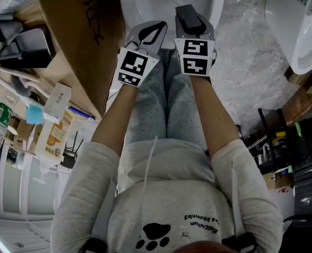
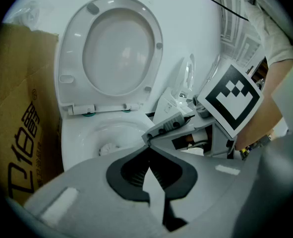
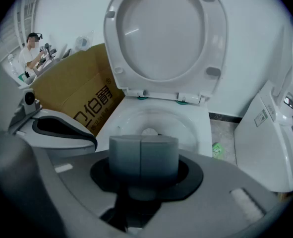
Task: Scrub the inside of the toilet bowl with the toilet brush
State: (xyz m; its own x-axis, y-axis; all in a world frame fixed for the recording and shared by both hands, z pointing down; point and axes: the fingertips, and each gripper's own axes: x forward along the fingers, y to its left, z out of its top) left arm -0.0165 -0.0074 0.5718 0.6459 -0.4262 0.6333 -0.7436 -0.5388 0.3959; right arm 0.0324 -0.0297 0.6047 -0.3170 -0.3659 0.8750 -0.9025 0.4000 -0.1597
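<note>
Holds left tool (image 2: 148, 151) and right tool (image 3: 141, 155) closed on nothing, side by side just before the toilet bowl (image 3: 183, 125), finds no toilet brush in view, and expects a light, stiff, possibly slick handle best gripped mid-shaft.

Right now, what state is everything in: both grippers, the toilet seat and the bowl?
Left gripper, shut, holding nothing.
Right gripper, shut, holding nothing.
Toilet seat, raised, standing upright.
Toilet bowl, uncovered, nothing reaching into it.
Toilet brush, not in view.
</note>
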